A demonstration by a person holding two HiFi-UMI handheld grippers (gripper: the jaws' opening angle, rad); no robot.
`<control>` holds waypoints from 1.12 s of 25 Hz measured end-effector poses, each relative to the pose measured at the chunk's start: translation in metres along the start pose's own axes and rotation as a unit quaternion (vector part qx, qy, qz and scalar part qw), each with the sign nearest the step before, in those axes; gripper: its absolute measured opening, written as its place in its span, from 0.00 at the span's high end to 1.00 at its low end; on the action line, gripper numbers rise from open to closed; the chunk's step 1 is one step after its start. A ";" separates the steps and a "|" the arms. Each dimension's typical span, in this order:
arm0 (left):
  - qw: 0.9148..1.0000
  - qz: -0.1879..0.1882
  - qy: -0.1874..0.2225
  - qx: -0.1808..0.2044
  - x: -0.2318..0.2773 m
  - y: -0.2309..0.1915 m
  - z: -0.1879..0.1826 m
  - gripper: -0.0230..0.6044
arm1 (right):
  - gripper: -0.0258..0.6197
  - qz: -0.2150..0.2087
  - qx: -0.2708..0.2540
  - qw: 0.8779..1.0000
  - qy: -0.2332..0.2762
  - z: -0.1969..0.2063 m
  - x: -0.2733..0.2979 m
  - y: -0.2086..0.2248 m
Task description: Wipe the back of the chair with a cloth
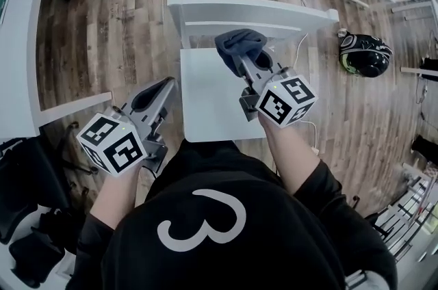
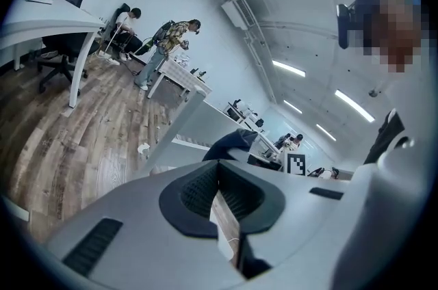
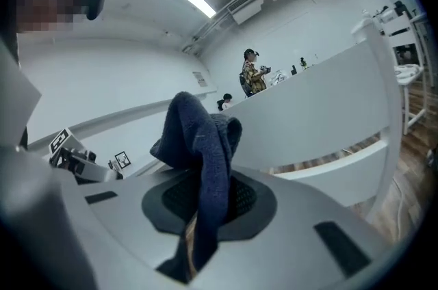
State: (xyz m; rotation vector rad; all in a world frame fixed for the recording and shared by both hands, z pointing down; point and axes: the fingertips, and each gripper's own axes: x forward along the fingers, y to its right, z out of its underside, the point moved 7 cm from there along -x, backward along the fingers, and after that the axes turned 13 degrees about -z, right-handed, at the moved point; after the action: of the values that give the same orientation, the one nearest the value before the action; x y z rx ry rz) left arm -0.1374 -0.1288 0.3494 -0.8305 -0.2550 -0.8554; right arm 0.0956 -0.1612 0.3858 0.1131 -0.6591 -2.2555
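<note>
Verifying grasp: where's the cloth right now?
Head view, centre-right: the dark blue cloth is clamped in the right gripper, just in front of the white chair's backrest, above the seat.

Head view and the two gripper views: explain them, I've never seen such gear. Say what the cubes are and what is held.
No robot: a person holds a two-jaw gripper in each hand; the marker cubes are parts of them. The head view looks down from the person's head; each gripper view looks along one gripper's jaws. Below stands a white wooden chair on a plank floor. The right gripper is shut on a dark blue cloth, near the chair's backrest. The left gripper is shut, empty, beside the seat.
</note>
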 end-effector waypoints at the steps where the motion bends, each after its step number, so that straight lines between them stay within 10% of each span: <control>1: 1.000 0.002 0.001 -0.002 -0.002 -0.005 -0.001 0.94 | 0.88 -0.001 -0.004 1.000 -0.006 0.003 0.010 -0.005; 28: 1.000 0.001 -0.004 -0.027 -0.042 -0.063 0.008 0.94 | 0.88 0.121 -0.015 0.992 -0.028 0.036 0.110 -0.012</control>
State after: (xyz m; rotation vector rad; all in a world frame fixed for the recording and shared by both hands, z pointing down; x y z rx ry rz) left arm -0.2113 -0.1225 0.3678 -0.8858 -0.2390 -0.8593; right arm 0.0011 -0.2163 0.4239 -0.0442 -0.6325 -2.0409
